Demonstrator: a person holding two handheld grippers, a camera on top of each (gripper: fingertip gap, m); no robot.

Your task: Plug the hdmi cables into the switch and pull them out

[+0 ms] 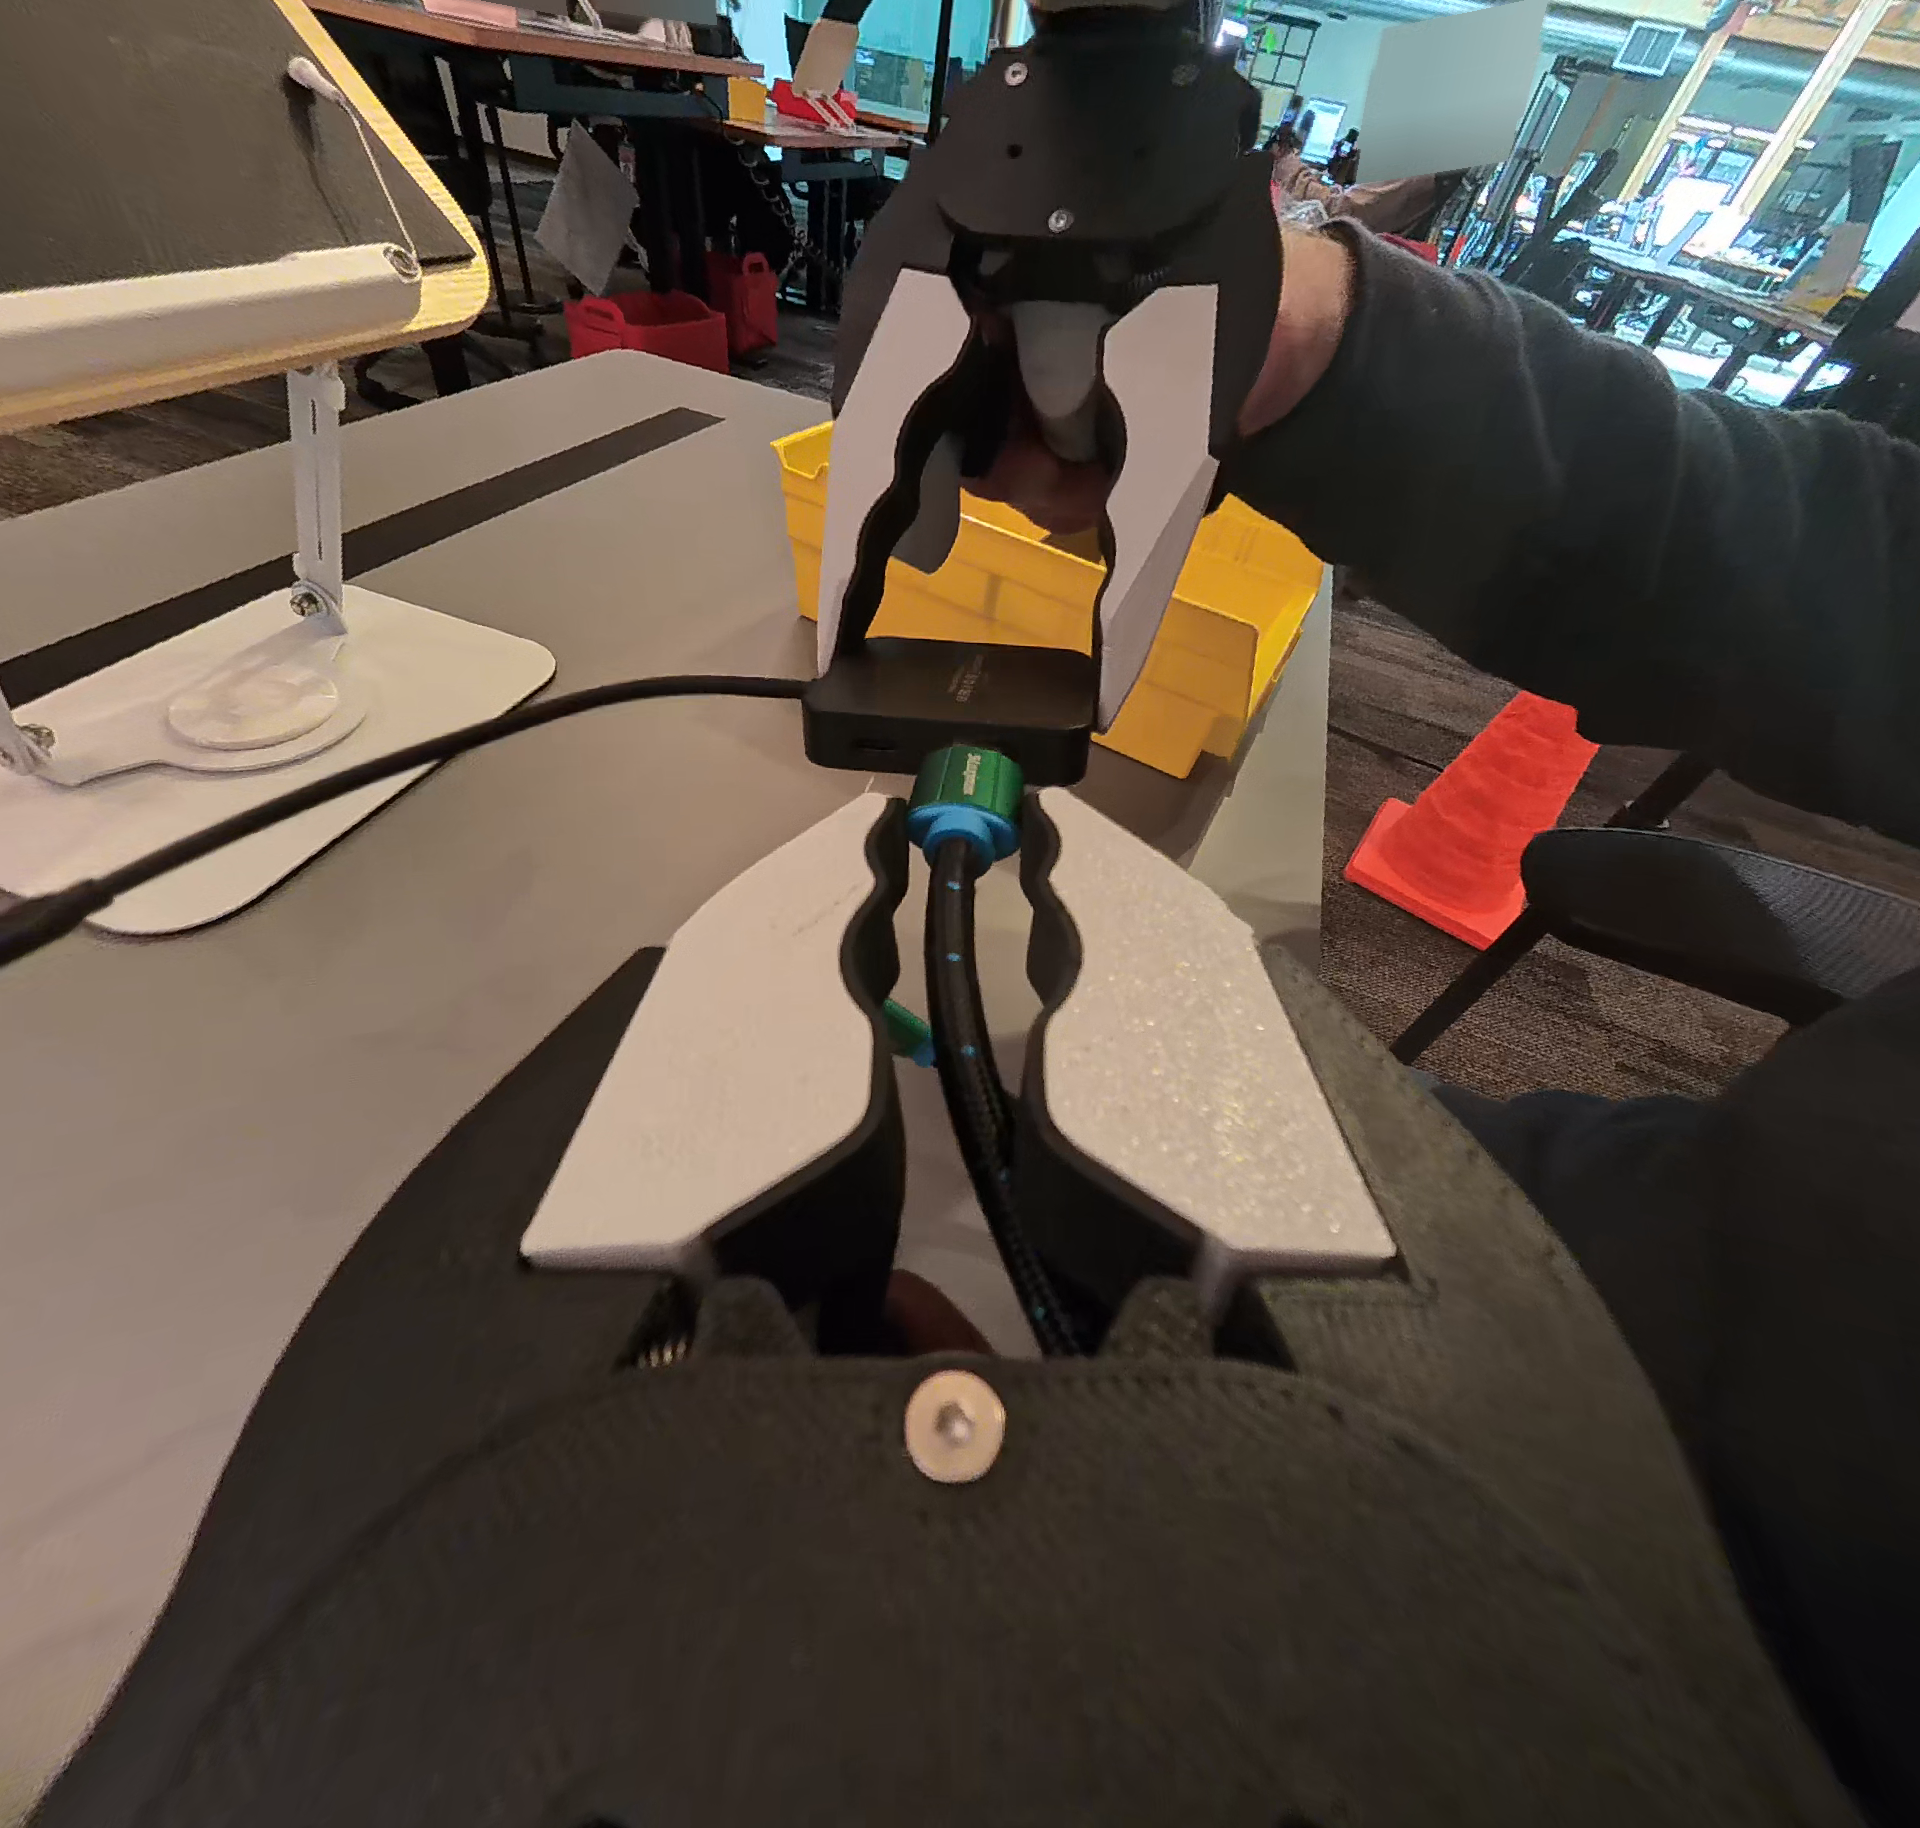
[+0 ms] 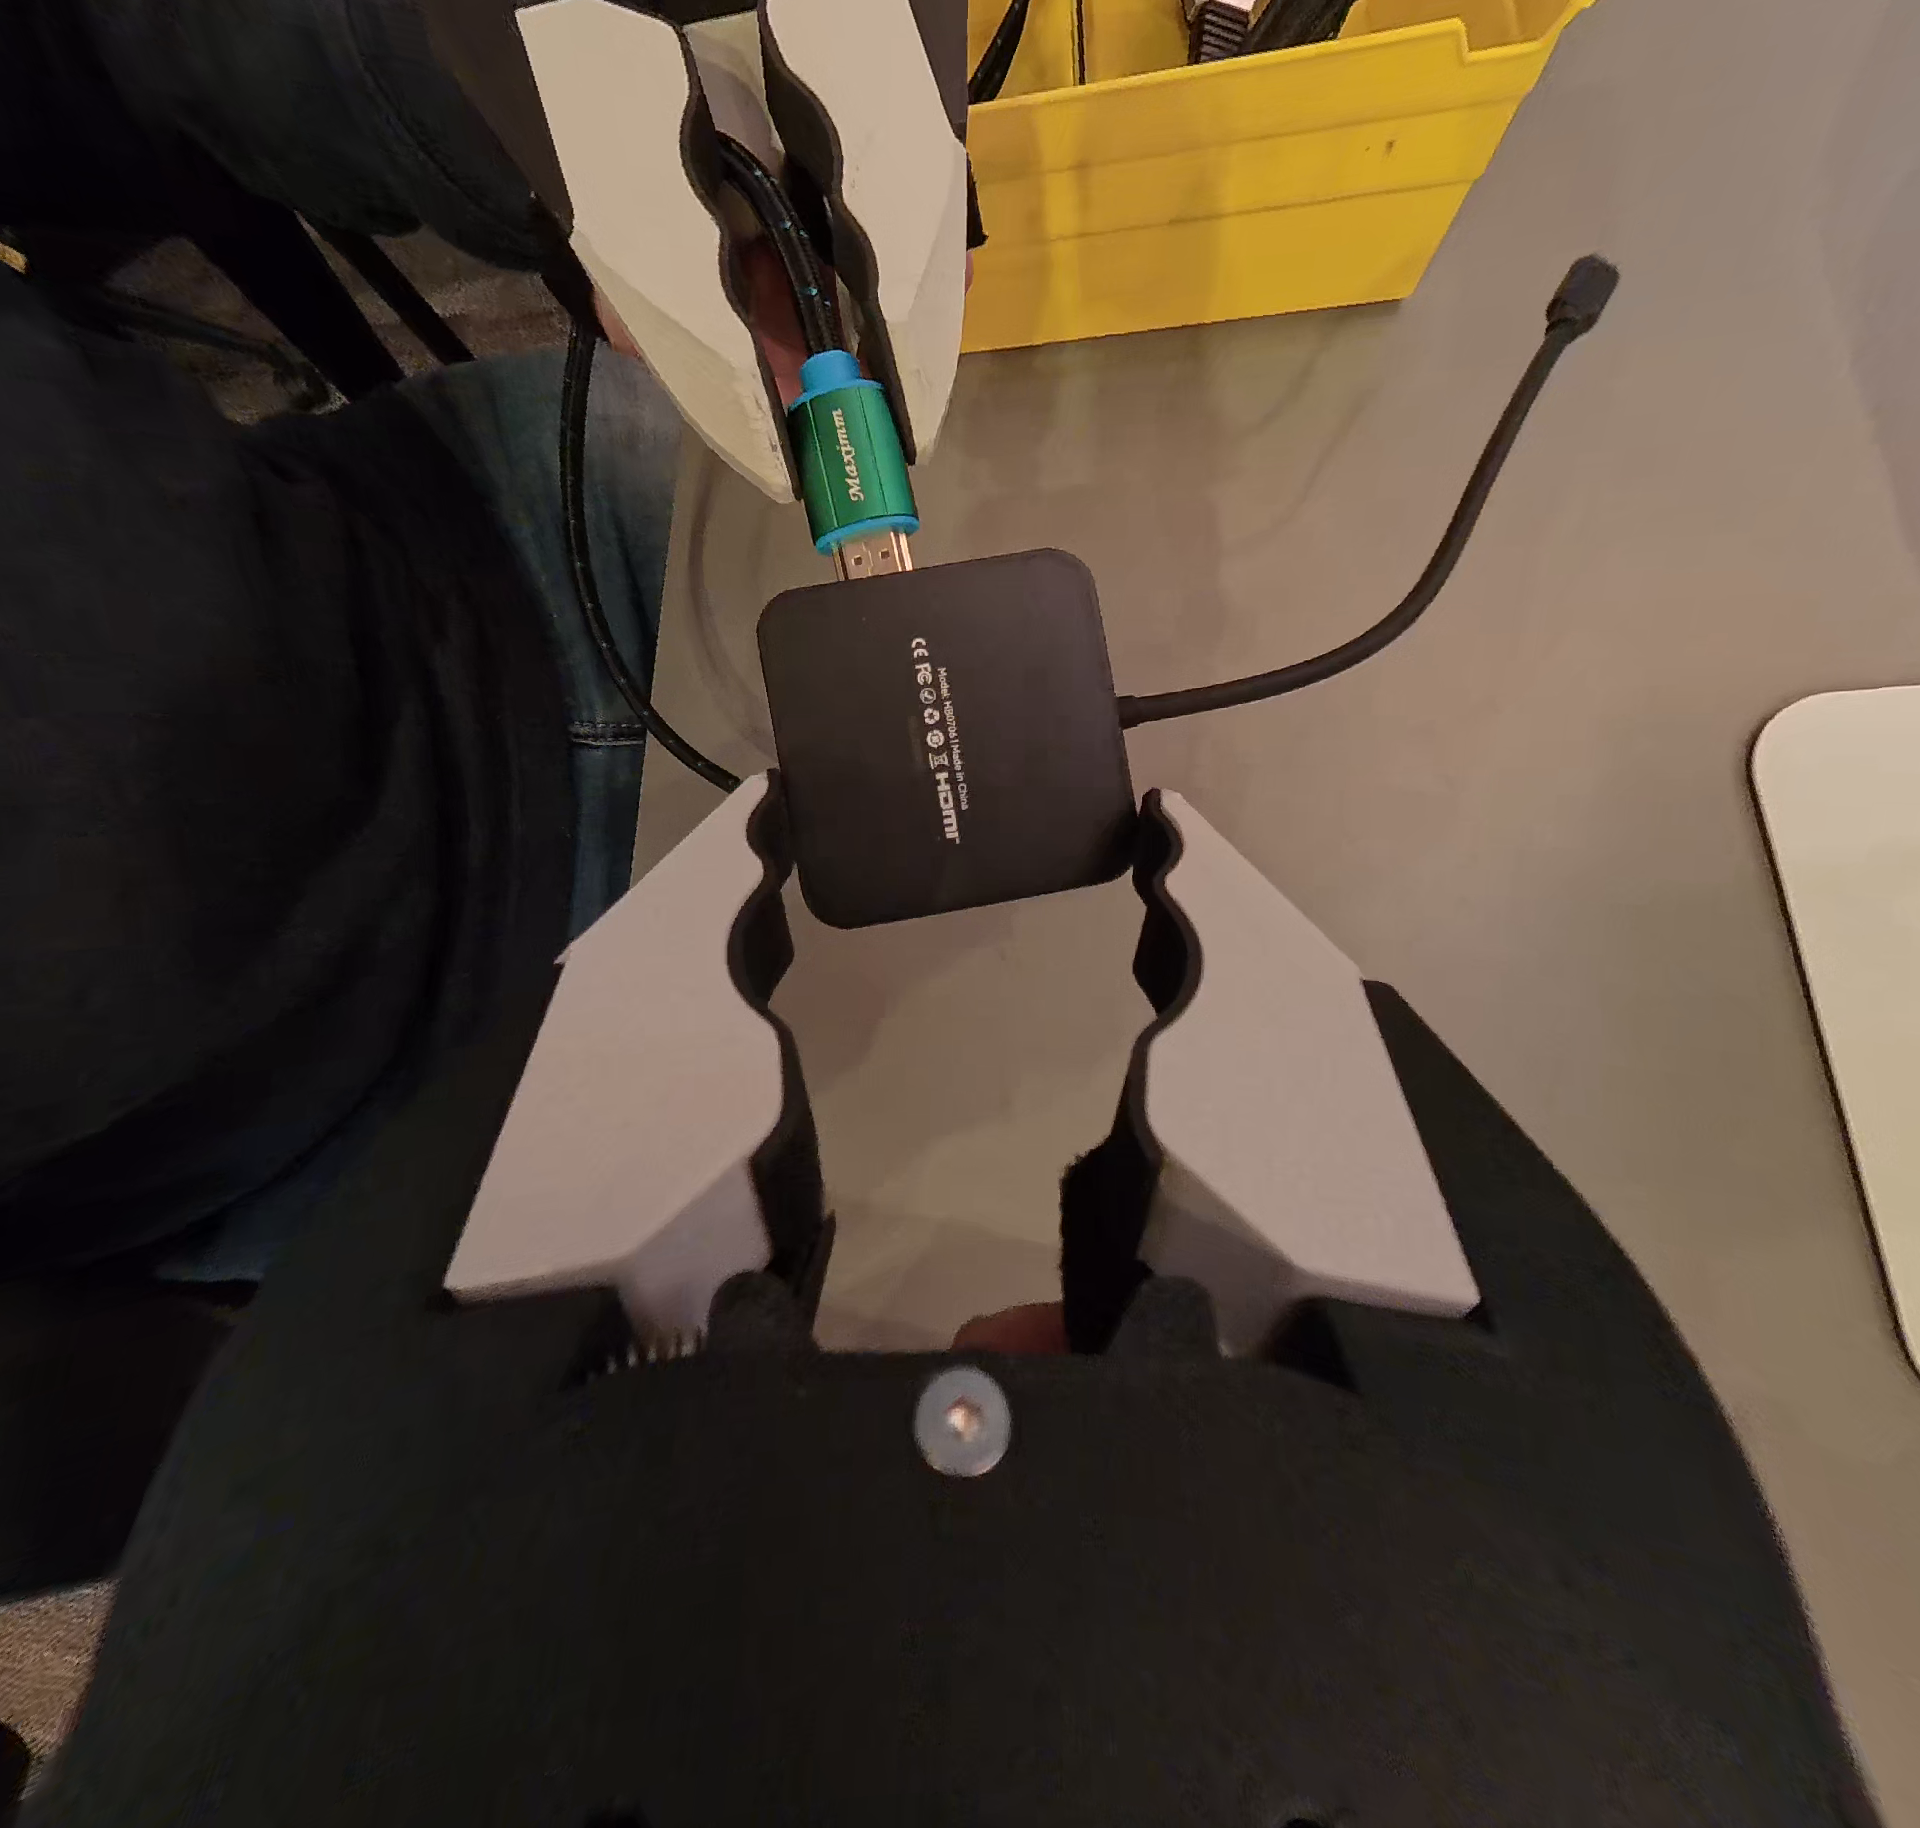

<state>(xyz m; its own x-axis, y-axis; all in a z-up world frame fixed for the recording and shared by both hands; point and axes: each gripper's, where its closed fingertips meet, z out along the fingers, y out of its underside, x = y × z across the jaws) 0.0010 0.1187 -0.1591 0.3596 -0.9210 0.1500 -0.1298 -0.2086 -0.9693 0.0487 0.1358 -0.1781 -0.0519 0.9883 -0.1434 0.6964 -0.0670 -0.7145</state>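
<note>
A flat black HDMI switch (image 2: 935,739) lies on the grey table (image 2: 1455,490), and it also shows in the left wrist view (image 1: 940,703). My right gripper (image 2: 956,802) is shut on the switch's two sides; in the left wrist view it (image 1: 966,682) reaches down from above. My left gripper (image 1: 966,814) is shut on a green HDMI plug (image 1: 961,776) with a blue collar and a braided black cable (image 1: 961,989). In the right wrist view the left gripper (image 2: 852,469) holds the plug (image 2: 852,459) at the switch's edge, with part of its gold tip (image 2: 873,557) showing.
A yellow bin (image 2: 1226,209) with cables stands just beyond the switch. The switch's own black lead (image 2: 1434,583) trails across the table. A white stand base (image 1: 312,698) sits to the left. A second green plug (image 1: 904,1030) lies under my left fingers. An orange cone (image 1: 1475,822) and a chair stand on the floor. My right fingertips sit around 6 centimetres from my left ones. The left gripper is farther from the white stand base (image 1: 312,698), some 40 centimetres, than the right, some 30 centimetres.
</note>
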